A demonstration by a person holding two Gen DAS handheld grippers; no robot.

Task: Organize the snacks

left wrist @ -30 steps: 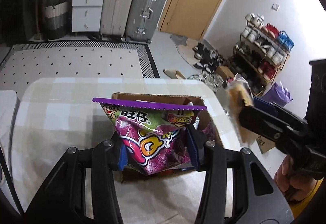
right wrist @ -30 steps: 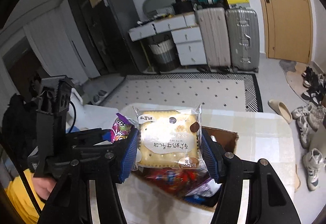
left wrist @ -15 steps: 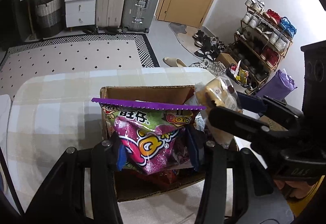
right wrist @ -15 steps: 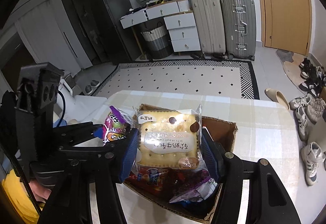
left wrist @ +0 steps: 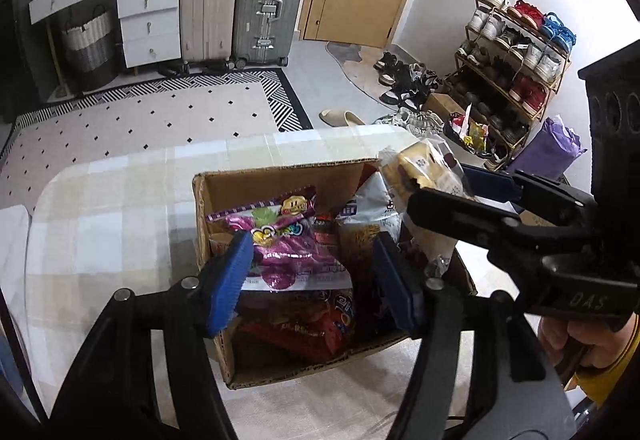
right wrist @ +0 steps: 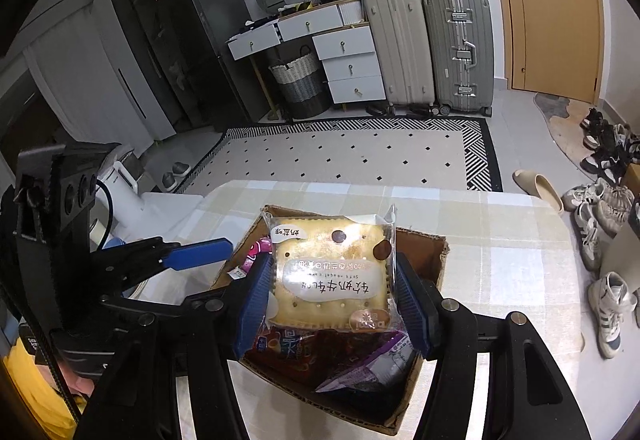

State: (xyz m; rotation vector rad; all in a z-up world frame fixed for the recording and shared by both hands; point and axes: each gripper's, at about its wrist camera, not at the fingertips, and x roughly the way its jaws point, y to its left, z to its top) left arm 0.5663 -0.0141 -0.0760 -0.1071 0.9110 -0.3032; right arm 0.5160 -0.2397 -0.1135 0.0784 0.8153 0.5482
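Note:
An open cardboard box [left wrist: 280, 180] of snack bags stands on the checked table. A purple candy bag [left wrist: 280, 240] lies inside it on top of red bags. My left gripper [left wrist: 314, 276] hangs over the box with its jaws opening; the candy bag sits between the blue pads, which no longer press it. My right gripper [right wrist: 332, 292] is shut on a clear square cracker packet [right wrist: 332, 272], held just above the box's [right wrist: 420, 244] right side. In the left wrist view the cracker packet [left wrist: 424, 168] shows at the box's far right corner.
The checked tablecloth [left wrist: 120, 208] runs around the box on the left and far sides. A white kettle [right wrist: 120, 184] stands off the table's left. Suitcases [left wrist: 264, 4], drawers, a patterned rug and a shoe rack [left wrist: 516, 52] fill the room beyond.
The left jaws spread and the purple candy bag dropped from them into the box. Both grippers came down closer to the box. The right one still holds the cracker packet.

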